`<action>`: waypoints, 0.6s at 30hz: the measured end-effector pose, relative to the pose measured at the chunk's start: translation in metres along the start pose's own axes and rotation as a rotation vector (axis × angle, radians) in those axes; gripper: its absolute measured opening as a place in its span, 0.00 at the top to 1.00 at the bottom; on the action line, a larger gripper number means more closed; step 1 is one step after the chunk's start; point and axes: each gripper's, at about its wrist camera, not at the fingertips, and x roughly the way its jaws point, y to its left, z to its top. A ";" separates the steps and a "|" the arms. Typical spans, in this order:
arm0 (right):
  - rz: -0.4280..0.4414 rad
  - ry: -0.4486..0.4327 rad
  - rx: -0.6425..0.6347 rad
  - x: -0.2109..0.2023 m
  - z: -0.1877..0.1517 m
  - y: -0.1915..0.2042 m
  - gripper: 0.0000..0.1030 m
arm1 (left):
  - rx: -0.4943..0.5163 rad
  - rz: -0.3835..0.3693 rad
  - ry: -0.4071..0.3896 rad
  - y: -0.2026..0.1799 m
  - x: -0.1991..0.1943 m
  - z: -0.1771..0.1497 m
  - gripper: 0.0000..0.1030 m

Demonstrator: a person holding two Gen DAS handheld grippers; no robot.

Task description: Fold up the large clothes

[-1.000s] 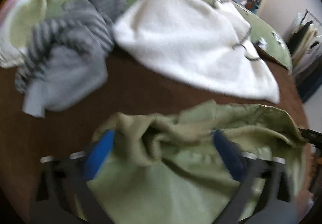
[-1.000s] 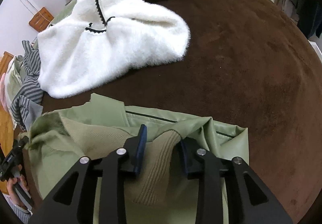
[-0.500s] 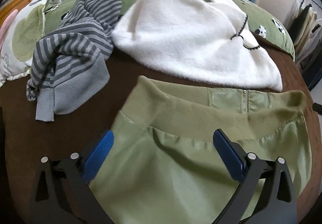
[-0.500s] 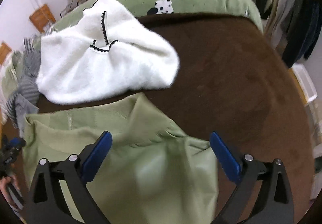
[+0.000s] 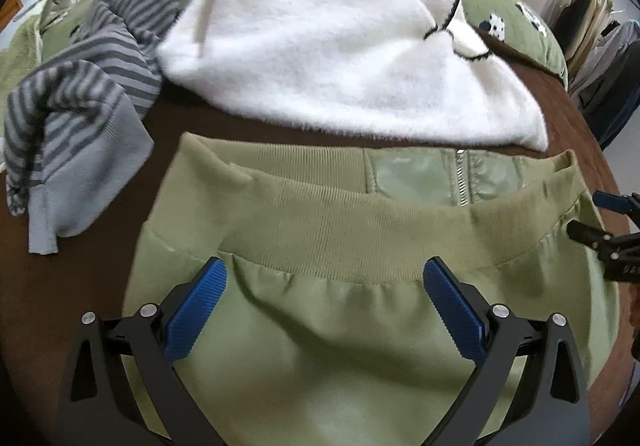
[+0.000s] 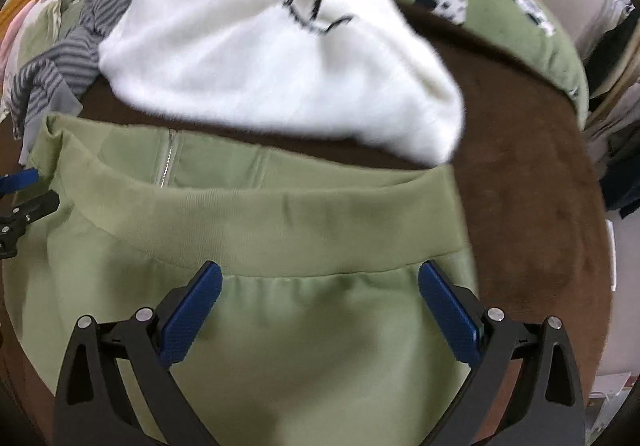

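Note:
A light green jacket (image 5: pixel 340 346) (image 6: pixel 304 346) lies folded flat on the brown bed cover, its ribbed hem band across the middle and a zipper (image 5: pixel 460 181) showing behind it. My left gripper (image 5: pixel 324 298) hovers open over the jacket's left half, nothing between its blue pads. Over the right half my right gripper (image 6: pixel 320 294) stands open too, pads apart and free of the cloth. Each gripper's tips show at the edge of the other's view.
A fluffy white sweater (image 5: pixel 340 45) (image 6: pixel 272 57) lies just beyond the jacket. A grey striped garment (image 5: pixel 80 105) (image 6: pixel 60 73) is crumpled at the left. The brown cover (image 6: pixel 540 226) runs to the right; a green patterned quilt (image 6: pixel 520 17) lies behind. Clothes hang at far right.
Both grippers let go of the bunched green jacket and opened wide. The jacket now lies flat and smoothed, and both grippers have drawn back over it.

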 end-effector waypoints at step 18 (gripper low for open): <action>0.039 -0.072 0.199 0.057 -0.005 -0.027 0.04 | -0.093 -0.018 -0.025 0.029 0.058 -0.002 0.05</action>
